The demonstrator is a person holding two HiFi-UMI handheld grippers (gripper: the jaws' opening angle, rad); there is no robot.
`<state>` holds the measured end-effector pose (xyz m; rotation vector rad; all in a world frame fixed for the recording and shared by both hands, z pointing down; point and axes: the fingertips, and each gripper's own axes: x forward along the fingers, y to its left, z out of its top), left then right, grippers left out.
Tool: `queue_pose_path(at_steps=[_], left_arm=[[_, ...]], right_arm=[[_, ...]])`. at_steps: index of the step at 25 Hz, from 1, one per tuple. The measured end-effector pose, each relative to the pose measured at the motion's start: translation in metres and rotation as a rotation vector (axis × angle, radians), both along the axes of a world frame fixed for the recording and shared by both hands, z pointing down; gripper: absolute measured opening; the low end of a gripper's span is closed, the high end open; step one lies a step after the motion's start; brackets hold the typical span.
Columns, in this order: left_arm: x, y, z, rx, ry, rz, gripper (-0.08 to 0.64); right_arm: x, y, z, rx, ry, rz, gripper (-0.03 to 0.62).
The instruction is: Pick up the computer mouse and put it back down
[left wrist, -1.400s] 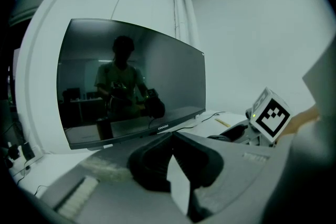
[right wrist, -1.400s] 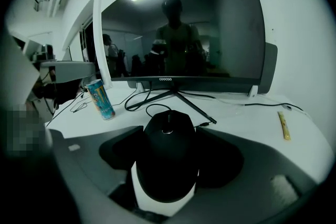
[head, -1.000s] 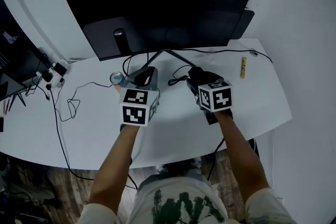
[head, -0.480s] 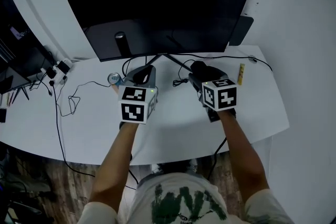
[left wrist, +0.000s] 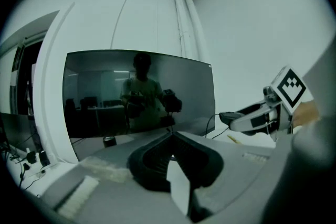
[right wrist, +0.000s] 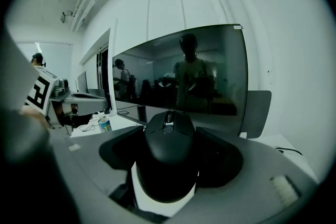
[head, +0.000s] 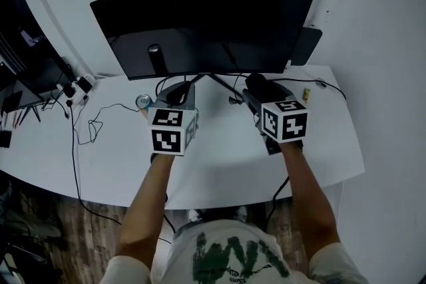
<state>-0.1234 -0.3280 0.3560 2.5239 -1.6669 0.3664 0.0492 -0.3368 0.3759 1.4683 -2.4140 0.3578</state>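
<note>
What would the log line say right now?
right gripper: shut on computer mouse, held above white desk | left gripper: shut, empty

I have the monitor (head: pixel 203 26) at twelve o'clock, along the back of the desk (head: pixel 219 169). The can (head: pixel 144 101) sits at eleven, just left of my left gripper (head: pixel 178 95), with the cables (head: pixel 90 126) at nine. The mouse (right wrist: pixel 169 149) sits between my right gripper's (head: pixel 256 86) jaws at one, with a small bar (head: pixel 307 94) at two.
</note>
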Motion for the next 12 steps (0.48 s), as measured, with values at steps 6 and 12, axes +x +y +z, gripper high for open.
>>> queue_pose_path(at_steps=[6,12], left_arm=[[0.002,-0.003,-0.007,0.008,-0.004,-0.011,0.002],[0.002,-0.004,-0.006,0.005,-0.014,-0.016,0.002]], right_arm=[[0.005,-0.006,-0.011,0.018,-0.022,0.0,0.31],[0.004,-0.009,-0.013,0.024,-0.032,-0.004,0.31]])
